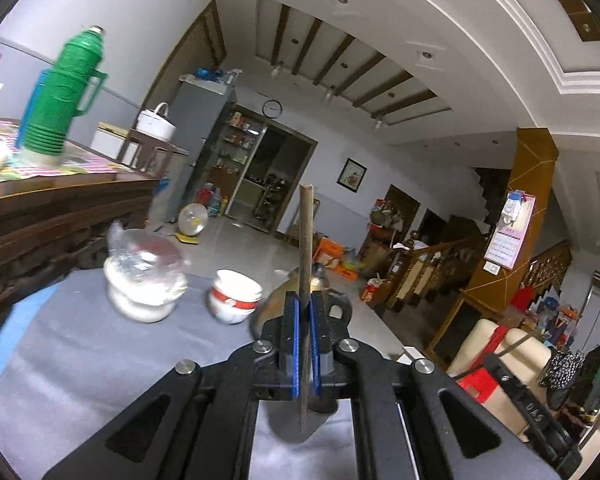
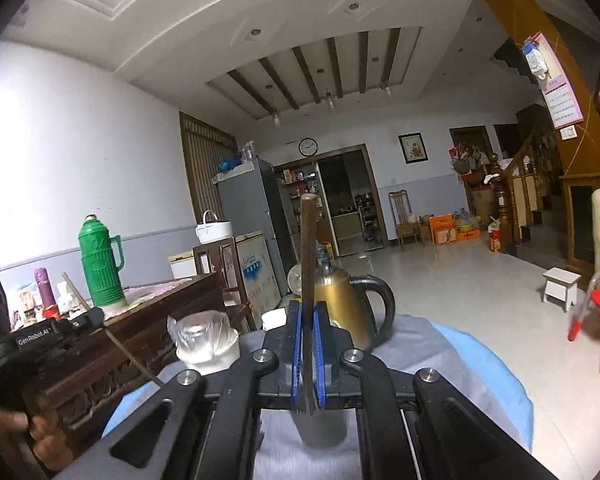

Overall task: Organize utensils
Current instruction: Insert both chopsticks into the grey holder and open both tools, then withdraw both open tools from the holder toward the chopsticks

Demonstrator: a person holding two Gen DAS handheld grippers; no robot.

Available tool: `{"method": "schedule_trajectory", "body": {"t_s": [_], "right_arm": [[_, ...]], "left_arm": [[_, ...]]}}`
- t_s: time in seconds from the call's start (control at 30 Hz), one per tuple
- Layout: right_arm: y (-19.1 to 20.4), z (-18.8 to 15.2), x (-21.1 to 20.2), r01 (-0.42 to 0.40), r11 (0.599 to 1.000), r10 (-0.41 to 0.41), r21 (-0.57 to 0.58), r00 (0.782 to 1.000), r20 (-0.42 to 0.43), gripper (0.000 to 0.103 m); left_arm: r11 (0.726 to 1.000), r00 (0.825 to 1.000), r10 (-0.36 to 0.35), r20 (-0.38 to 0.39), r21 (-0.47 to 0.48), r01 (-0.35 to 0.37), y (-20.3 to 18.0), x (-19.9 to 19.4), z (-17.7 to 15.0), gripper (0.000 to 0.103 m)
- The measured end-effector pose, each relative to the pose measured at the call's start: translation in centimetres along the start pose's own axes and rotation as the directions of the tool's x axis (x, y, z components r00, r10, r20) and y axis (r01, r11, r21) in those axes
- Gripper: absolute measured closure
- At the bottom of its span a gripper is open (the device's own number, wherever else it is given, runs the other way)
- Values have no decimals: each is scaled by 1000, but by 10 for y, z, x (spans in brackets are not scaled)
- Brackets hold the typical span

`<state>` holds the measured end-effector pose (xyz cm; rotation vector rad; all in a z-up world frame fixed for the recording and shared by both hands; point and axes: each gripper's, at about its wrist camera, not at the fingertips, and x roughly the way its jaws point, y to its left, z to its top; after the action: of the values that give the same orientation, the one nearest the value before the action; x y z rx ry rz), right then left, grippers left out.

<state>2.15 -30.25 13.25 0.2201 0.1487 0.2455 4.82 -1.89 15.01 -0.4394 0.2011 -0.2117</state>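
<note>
Jaws of the left gripper [image 1: 305, 304] pinching one wooden chopstick [image 1: 306, 240] between the blue pads, stick standing almost upright, its top well above the fingertips, its lower end poking out below. Jaws of the right gripper [image 2: 309, 312] likewise clamping a second chopstick [image 2: 309, 248], also near vertical, darker in tone. Both sticks riding clear of the table [image 1: 80, 344], touching nothing but the pads.

Seeing the left unit again in the right wrist view, low at the left edge: a hand [image 2: 24, 432] gripping the handle, its thin stick slanting down toward the table edge.

Moving outward: stacked red-and-white bowls [image 1: 234, 298] sitting just ahead and left of the left gripper; a white container topped with clear plastic wrap [image 1: 144, 276] further left; a gold kettle with black handle [image 2: 352, 304] standing right behind the raised sticks. Grey cloth covering the table. No holder, tray or utensil rack showing in either view; destination not identifiable.

Judging progress: pickup looking done for this pair, one stick per gripper. Placement not yet done. Remaining, presumably: pairing the two sticks and setting them down together somewhere tidy. Other loose utensils not showing, so the share left unclear.

Beyond: a dark wooden cabinet [image 2: 148, 320] carrying a green thermos [image 2: 100, 264].
</note>
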Motion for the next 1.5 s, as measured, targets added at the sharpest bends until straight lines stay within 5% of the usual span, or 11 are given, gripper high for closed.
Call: {"method": "schedule_trajectory", "body": {"t_s": [0.3, 0.5, 0.67, 0.73, 0.8, 0.87, 0.9, 1.03, 1.17, 1.3, 1.5], "right_arm": [[-20, -10, 93, -8, 999, 15, 37, 981, -193, 97], [-32, -30, 137, -6, 999, 23, 53, 940, -339, 97], [-37, -45, 164, -4, 997, 40, 83, 898, -437, 94], [-39, -49, 170, 7, 996, 36, 90, 883, -467, 93], [-39, -50, 172, 41, 997, -2, 69, 873, -488, 80], [-44, -45, 160, 55, 995, -11, 85, 888, -459, 43], [-46, -42, 153, 68, 993, -21, 92, 898, -439, 34], [-49, -29, 114, 94, 991, -51, 94, 921, -387, 31], [-43, -40, 84, 87, 990, -35, 107, 908, -418, 31], [-28, -86, 76, 60, 993, 7, 99, 825, -566, 31], [-6, -166, 82, 25, 992, 77, 127, 673, -735, 46]], "left_arm": [[1000, 994, 4, -109, 3, -4, -13, 100, -8, 98], [998, 979, 40, -202, 59, -28, -17, 137, -31, 98], [995, 947, 57, -317, 95, -28, -17, 164, -47, 98], [993, 928, 79, -363, 106, -43, -15, 169, -52, 83], [994, 923, 81, -377, 98, -47, -11, 163, -50, 40], [995, 941, 76, -329, 81, -52, -6, 147, -42, 36], [995, 948, 84, -307, 83, -62, -2, 140, -37, 34], [993, 966, 113, -232, 60, -101, 20, 96, -19, 30], [978, 954, 206, -218, 40, -203, 55, 53, -22, 23], [952, 901, 305, -308, 66, -299, 89, 29, -56, 23], [915, 784, 387, -485, 99, -390, 131, 3, -126, 23]]}}
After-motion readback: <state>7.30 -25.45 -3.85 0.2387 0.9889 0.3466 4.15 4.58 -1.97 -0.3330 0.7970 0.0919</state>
